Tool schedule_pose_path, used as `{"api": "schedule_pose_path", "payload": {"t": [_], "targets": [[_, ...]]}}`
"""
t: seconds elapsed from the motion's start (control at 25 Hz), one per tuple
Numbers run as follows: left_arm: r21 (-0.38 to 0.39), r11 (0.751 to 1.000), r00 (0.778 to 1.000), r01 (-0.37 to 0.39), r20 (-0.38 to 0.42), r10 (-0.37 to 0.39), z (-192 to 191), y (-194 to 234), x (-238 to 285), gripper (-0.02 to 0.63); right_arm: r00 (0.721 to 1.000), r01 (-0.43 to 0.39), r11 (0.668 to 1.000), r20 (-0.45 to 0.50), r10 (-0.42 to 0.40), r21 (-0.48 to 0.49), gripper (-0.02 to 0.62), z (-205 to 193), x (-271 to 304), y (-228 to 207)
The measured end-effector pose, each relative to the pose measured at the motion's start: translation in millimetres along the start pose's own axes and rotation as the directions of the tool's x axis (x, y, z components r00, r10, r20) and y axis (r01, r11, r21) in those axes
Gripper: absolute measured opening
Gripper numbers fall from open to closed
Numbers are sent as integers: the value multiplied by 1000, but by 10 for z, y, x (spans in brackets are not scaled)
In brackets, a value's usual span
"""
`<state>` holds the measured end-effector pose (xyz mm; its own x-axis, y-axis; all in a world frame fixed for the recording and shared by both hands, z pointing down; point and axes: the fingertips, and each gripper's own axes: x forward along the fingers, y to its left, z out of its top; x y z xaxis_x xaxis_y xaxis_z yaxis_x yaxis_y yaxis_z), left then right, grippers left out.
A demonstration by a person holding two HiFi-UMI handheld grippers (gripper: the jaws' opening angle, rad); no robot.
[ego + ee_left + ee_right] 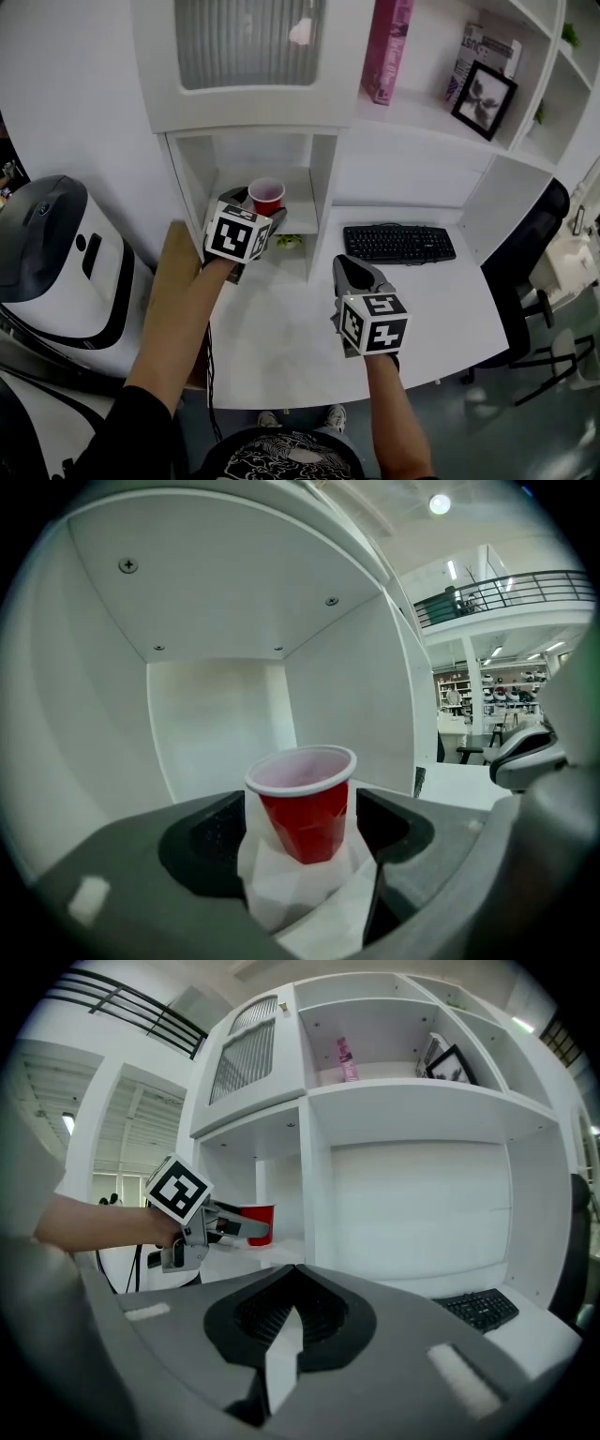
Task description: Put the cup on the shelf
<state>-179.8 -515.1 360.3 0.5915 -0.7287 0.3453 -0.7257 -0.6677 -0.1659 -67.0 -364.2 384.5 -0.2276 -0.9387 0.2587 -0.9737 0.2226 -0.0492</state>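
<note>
We hold the left gripper (302, 810), jaws spread wide, around the cup (266, 197) upright at the front edge of the shelf (302, 208), seemingly to release it; the right gripper (286, 1321) idles closed, empty.

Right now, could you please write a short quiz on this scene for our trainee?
1. True or false: the left claw presses on the red cup.
2. Where does the cup stand? A) beside the keyboard; B) in the low shelf compartment; C) on the floor.
3. Fill in: the right claw's jaws are ____.
Key: 1 false, its jaws stand apart from it; 2 B; 3 together.
</note>
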Motion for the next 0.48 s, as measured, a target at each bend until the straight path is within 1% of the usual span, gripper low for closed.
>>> {"api": "schedule_pose_path", "payload": {"t": [0.24,0.48], "targets": [[-32,999,1000,-24,15,24,-12,-52,-173,466,999,-50,999,6,50,-10,28,80,38,-20],[-80,994,996,-70,41,73,13,-86,-393,463,994,-110,994,14,111,-26,28,185,68,-22]]}}
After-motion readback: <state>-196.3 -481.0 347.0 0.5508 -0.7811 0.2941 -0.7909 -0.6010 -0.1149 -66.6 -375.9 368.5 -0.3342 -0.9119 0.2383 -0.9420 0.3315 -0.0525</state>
